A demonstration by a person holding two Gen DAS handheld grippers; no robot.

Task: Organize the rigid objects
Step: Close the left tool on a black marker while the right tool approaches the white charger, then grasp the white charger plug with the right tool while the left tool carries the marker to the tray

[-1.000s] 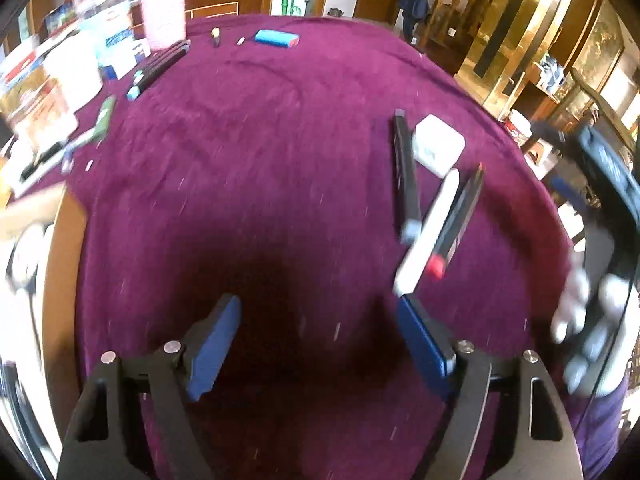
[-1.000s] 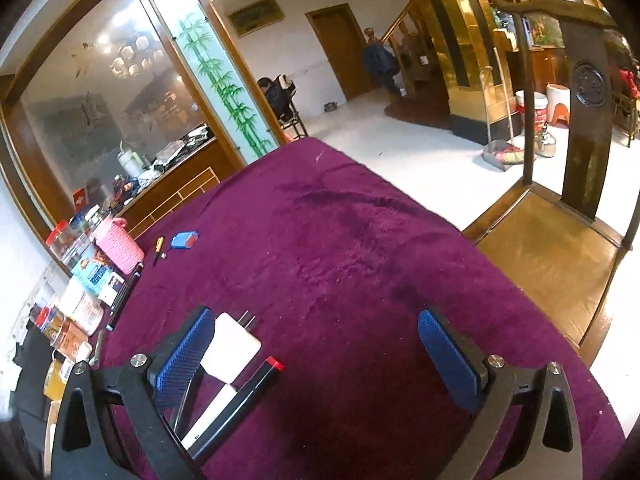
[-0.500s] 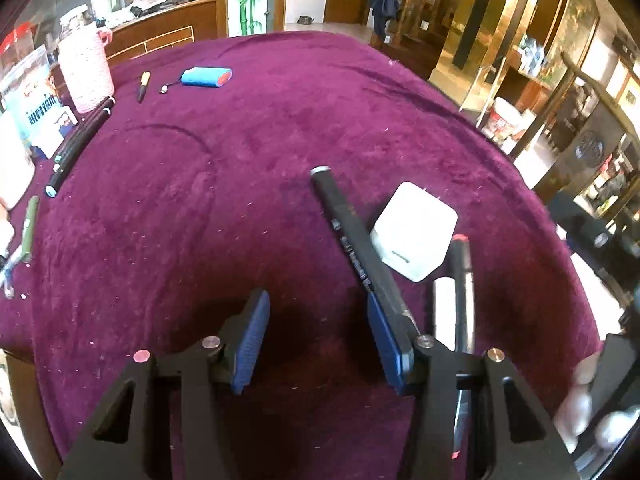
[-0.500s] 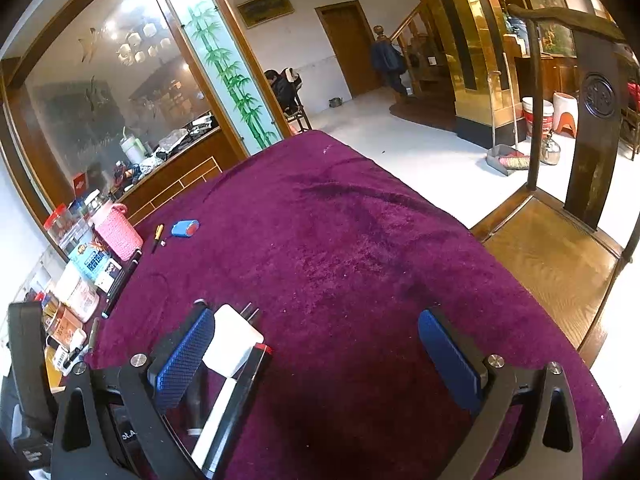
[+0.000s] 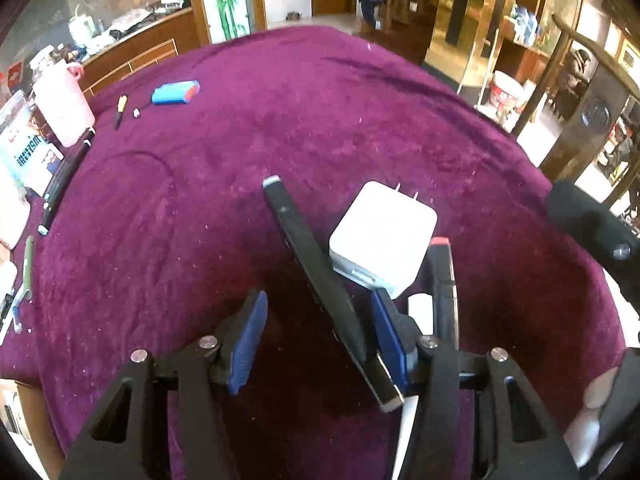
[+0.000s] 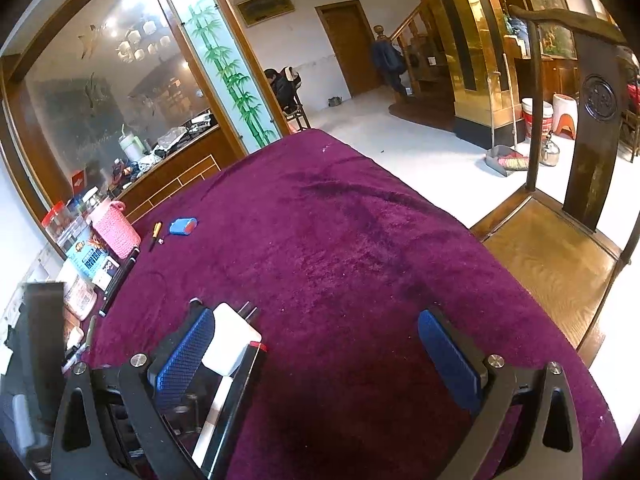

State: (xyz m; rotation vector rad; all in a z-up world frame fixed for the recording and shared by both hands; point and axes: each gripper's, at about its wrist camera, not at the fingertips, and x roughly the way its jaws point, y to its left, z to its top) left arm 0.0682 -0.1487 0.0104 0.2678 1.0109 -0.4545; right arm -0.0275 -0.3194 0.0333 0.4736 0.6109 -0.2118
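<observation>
A black marker [image 5: 316, 268] lies on the purple cloth, its near end between the jaws of my left gripper [image 5: 316, 340], close against the right pad. The jaws are closing, and the left pad stands clear of the marker. Just right of it sit a white plug charger [image 5: 382, 236], a white pen [image 5: 420, 312] and a black pen with a red cap [image 5: 442, 276]. My right gripper [image 6: 320, 360] hangs wide open over bare cloth, with the charger [image 6: 234, 340] and the red-capped pen [image 6: 240, 392] beside its left finger.
A blue battery pack [image 5: 176, 92], a small screwdriver [image 5: 120, 106] and a pink basket [image 5: 62, 108] lie at the far left, with long black markers [image 5: 64, 184] and boxes along the left edge. A wooden chair [image 6: 560, 240] stands off the table's right side.
My left gripper has moved right to the group of pens and its jaws have narrowed; the black marker now lies between them. The right gripper has stayed still and open.
</observation>
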